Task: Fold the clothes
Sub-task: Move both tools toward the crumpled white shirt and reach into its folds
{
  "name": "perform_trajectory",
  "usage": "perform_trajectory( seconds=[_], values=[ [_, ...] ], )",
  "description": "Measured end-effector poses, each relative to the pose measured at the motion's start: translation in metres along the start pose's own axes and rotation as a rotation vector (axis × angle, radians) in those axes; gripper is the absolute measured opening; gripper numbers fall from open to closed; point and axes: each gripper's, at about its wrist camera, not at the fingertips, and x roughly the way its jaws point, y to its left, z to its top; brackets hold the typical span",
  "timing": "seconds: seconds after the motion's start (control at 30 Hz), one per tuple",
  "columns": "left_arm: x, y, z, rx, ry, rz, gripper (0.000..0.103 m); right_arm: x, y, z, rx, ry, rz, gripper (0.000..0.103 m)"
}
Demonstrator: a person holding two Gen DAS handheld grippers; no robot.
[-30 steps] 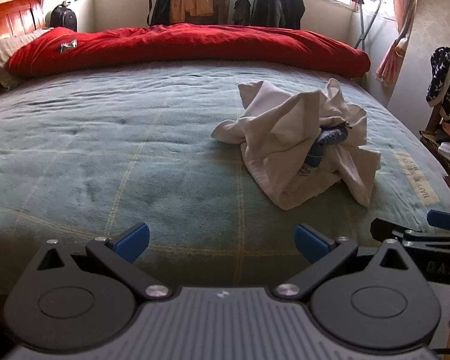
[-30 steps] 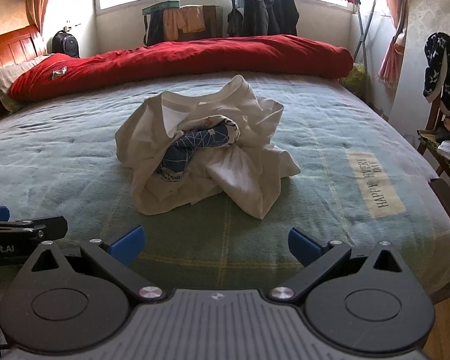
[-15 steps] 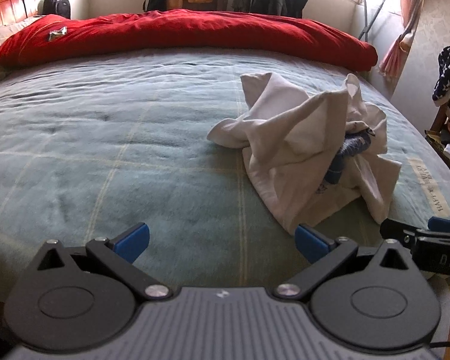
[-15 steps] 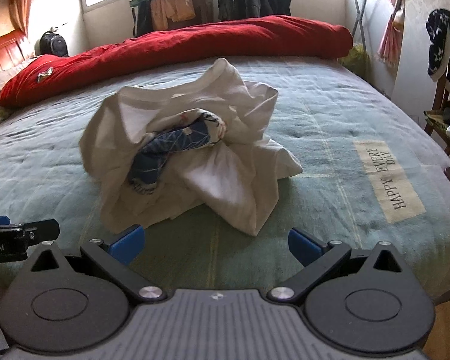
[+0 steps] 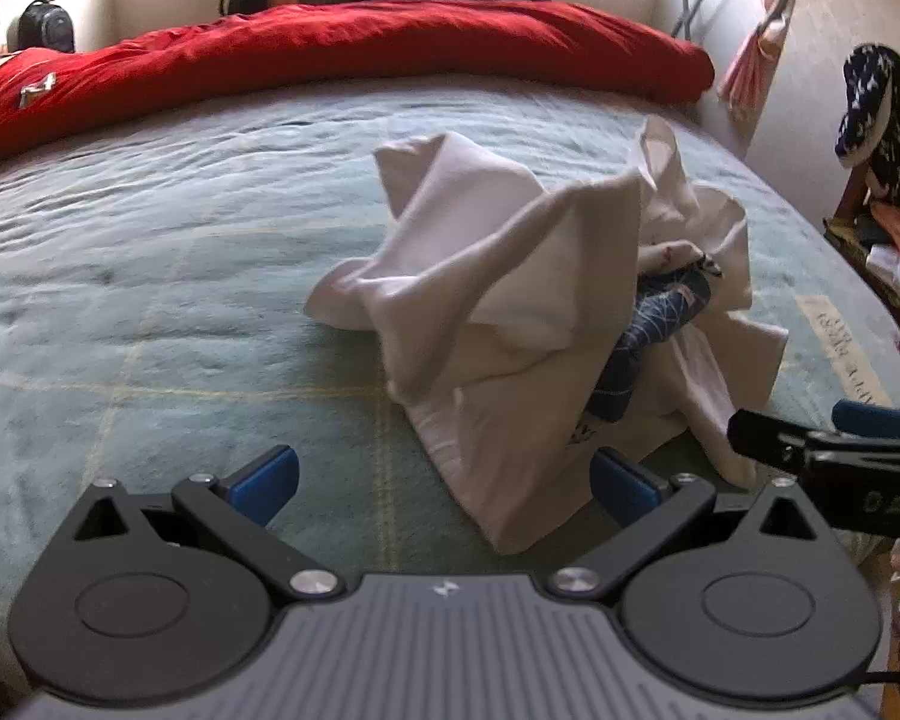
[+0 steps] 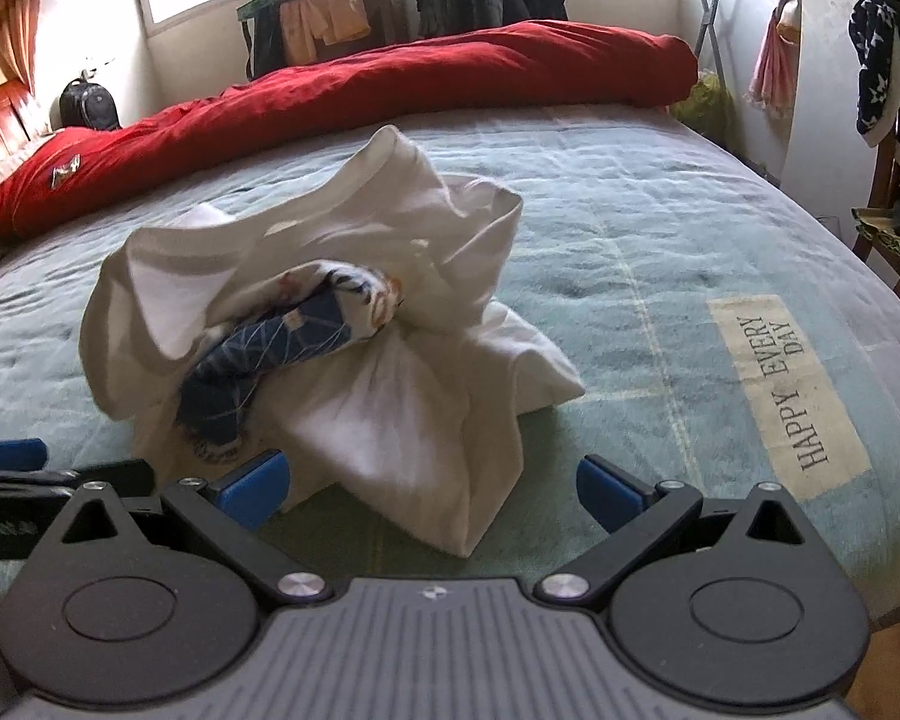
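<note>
Rolled red quilt (image 6: 390, 78) along far bed edge, green plaid blanket (image 6: 660, 228) bearing beige "HAPPY EVERY DAY" label (image 6: 786, 390), black backpack (image 6: 88, 105), star-patterned navy garment (image 6: 894, 78) at right

Bed (image 6: 678, 228): covered by a pale green blanket with a label reading "HAPPY EVERY DAY" (image 6: 789, 393).
White garment (image 6: 354, 276): crumpled in a heap at mid-bed, a dark blue patterned piece (image 6: 270, 354) bundled in its folds.
Right gripper (image 6: 432, 489): jaws spread wide, blue fingertips (image 6: 252, 486) just at the heap's near edge, holding nothing.
Left gripper (image 6: 6, 468): part showing at lower left.
Red duvet (image 6: 390, 84): rolled along the far side.
</note>
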Motion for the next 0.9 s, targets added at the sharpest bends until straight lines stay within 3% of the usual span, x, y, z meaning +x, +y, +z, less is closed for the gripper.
perform_trajectory(
  seconds=[0.2, 0.33, 0.5, 0.6, 0.73, 0.9],
  values=[
    [0.025, -0.007, 0.010, 0.057, 0.008, 0.045, 0.102, 0.009, -0.011, 0.001, 0.009, 0.004, 0.000, 0.103],
    [0.044, -0.005, 0.006, 0.082, 0.058, 0.056, 0.102, 0.014, -0.015, 0.001, 0.010, 0.002, 0.006, 0.103],
    [0.048, 0.009, -0.004, 0.106, 0.001, -0.037, 0.103, 0.018, -0.016, 0.002, 0.000, -0.014, 0.026, 0.103],
    [0.046, 0.016, -0.006, 0.117, -0.001, -0.051, 0.103, 0.020, -0.014, 0.003, -0.017, -0.020, 0.045, 0.103],
    [0.026, 0.024, 0.004, 0.149, -0.075, 0.076, 0.102, 0.018, -0.012, 0.002, -0.038, -0.031, 0.056, 0.103],
    [0.013, 0.047, 0.023, 0.136, -0.125, 0.151, 0.103, 0.016, -0.011, 0.002, -0.053, -0.041, 0.062, 0.103]
  ],
)
